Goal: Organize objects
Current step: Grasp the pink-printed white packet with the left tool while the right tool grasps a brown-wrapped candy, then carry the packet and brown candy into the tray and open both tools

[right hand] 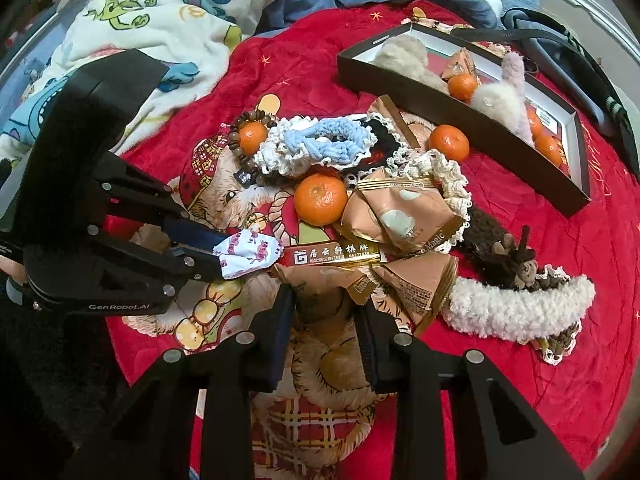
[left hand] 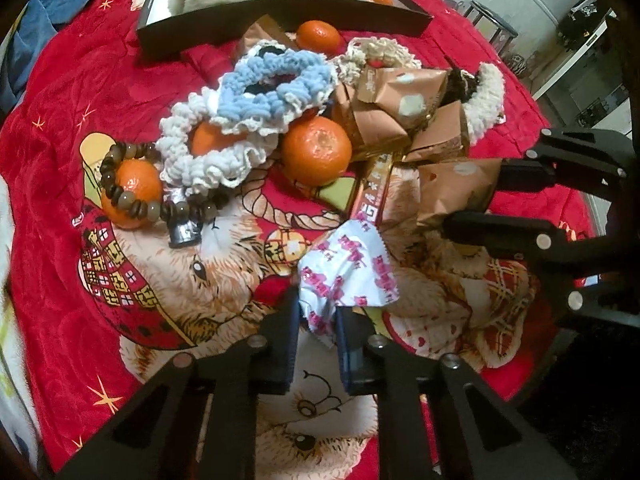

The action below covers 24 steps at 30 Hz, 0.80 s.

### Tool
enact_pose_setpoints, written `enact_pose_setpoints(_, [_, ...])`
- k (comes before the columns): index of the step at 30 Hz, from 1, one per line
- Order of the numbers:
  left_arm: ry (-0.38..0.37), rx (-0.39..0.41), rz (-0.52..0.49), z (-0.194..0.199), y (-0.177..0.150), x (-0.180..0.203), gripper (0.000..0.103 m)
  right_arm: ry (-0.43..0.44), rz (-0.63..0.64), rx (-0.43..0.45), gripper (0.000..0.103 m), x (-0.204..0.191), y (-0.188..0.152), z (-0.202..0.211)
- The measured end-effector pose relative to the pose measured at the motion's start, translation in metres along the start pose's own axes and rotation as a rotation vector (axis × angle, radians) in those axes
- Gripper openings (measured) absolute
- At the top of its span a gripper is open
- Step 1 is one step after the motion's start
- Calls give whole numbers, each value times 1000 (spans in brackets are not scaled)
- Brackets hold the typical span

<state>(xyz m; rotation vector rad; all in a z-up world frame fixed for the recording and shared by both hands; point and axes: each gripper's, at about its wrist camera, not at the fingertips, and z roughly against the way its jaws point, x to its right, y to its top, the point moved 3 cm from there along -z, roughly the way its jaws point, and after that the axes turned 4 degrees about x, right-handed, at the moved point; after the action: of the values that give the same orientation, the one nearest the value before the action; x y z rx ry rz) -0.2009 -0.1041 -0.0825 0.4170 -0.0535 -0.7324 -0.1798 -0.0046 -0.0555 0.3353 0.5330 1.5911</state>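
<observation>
Surface: we see a red quilt (left hand: 120, 120) printed with cartoon bears, and a cartoon-print blanket (right hand: 160, 28) bunched at its far edge.
Left gripper (left hand: 318, 322): we find its jaws closed tight on a white wrapper with pink print (left hand: 348, 272), pinched at the near end.
Right gripper (right hand: 324, 300): we see it part open around the near edge of a brown snack packet (right hand: 320, 284); whether the pads press on it we cannot tell.
Just beyond: a brown-and-gold box with Chinese lettering (right hand: 332, 258) lies beside the white wrapper, with more brown packets (left hand: 384, 108) heaped behind it.
Middle of the pile: we count loose mandarins (left hand: 316, 150), a blue crochet scrunchie (left hand: 276, 84) lying over a white one, and a wooden bead bracelet (left hand: 132, 196) draped across one fruit.
In the way: packets overlap each other and the lettered box.
Far side: a dark, white-lined box lid (right hand: 460, 96) holds mandarins and fluffy beige items.
Right view only: we see a white fuzzy headband with a small brown reindeer figure (right hand: 520, 300), and the left gripper from the side.
Left view only: room furniture past the quilt.
</observation>
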Motion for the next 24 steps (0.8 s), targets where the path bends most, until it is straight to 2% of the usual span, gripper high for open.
enact_pose_setpoints(4, [-8,13,-2,0,8,-9,11,2,-2,7,29,0,-1,4])
enact_pose_setpoints(14, [-4,46,-24,16,26,-20,10,11,-29,33,29,3,1,15])
enact_pose_setpoints(16, [1,50,-31,23,25,-27,10,13,-33,43,29,4,1,20])
enact_pose_setpoints(19, [1,52,-35,28,22,-16,10,13,-38,55,29,6,2,25])
enact_pose_setpoints(21, [0,55,-39,28,6,-22,10,13,-40,60,29,7,3,27])
enact_pose_setpoints(24, [-4,61,-40,31,15,-17,10,8,-40,63,29,10,4,29])
